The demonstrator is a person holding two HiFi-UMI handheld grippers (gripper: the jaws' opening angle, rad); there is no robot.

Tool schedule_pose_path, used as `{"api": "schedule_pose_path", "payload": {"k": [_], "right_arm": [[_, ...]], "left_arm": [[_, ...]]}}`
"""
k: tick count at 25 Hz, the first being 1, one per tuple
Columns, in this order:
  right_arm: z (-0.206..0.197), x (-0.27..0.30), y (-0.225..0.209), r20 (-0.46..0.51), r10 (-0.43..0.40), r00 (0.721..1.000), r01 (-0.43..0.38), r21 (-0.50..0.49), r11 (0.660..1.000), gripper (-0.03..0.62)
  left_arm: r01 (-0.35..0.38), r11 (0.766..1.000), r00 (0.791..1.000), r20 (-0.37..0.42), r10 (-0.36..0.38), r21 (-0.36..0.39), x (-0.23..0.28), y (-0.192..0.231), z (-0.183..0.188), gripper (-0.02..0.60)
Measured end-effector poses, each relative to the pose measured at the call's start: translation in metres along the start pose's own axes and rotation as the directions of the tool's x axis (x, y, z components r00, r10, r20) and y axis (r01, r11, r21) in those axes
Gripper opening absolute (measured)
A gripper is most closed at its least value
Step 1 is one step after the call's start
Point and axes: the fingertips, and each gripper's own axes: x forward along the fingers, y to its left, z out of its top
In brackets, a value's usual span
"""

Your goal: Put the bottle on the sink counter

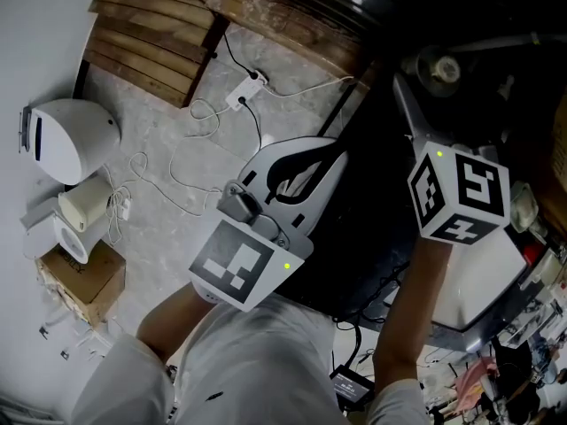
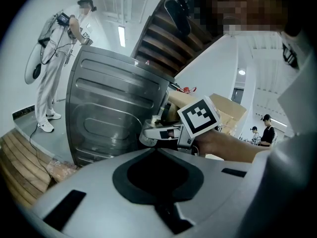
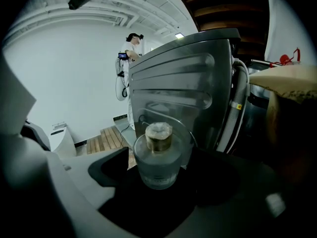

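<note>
A clear glass bottle [image 3: 158, 155] with a dull gold cap stands upright between the jaws of my right gripper [image 3: 162, 182]. The jaws are spread wide and the pads do not seem to press on it. In the head view the bottle's cap [image 1: 443, 69] shows beyond the right gripper [image 1: 440, 94], over a dark counter [image 1: 372, 202]. My left gripper [image 1: 301, 168] hangs lower and to the left, its jaws shut on nothing. The left gripper view looks past the left gripper [image 2: 157, 151] to the right gripper's marker cube [image 2: 198, 115] and the bottle [image 2: 148, 135].
A ribbed stainless-steel panel [image 3: 183, 88] rises just behind the bottle, with a grey hose [image 3: 237, 108] at its side. On the floor at left lie a white power strip [image 1: 248, 89] with cables, a wooden pallet [image 1: 151, 34] and a cardboard box [image 1: 84, 277]. A person in white [image 2: 59, 58] stands far back.
</note>
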Motion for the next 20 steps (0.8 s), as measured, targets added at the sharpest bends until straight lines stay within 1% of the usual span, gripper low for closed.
{"api": "schedule_pose_path", "payload": {"k": [2, 5, 12, 20], "right_arm": [[0.000, -0.005, 0.003, 0.005, -0.002, 1.000, 0.002, 0.002, 1.000, 0.402], [0.000, -0.014, 0.009, 0.011, -0.007, 1.000, 0.007, 0.002, 1.000, 0.402], [-0.003, -0.041, 0.025, 0.015, -0.014, 1.000, 0.014, 0.009, 1.000, 0.402], [0.003, -0.078, 0.044, 0.029, -0.027, 0.999, 0.026, 0.029, 0.999, 0.402]], "left_arm": [[0.009, 0.999, 1.000, -0.023, -0.008, 0.034, -0.003, -0.003, 0.001, 0.008], [0.019, 0.999, 0.999, -0.038, -0.018, 0.031, -0.011, -0.008, 0.000, 0.008], [0.027, 0.999, 1.000, -0.009, -0.027, 0.042, -0.030, -0.018, 0.012, 0.008], [0.046, 0.997, 0.999, -0.006, -0.046, 0.058, -0.059, -0.034, 0.016, 0.008]]}}
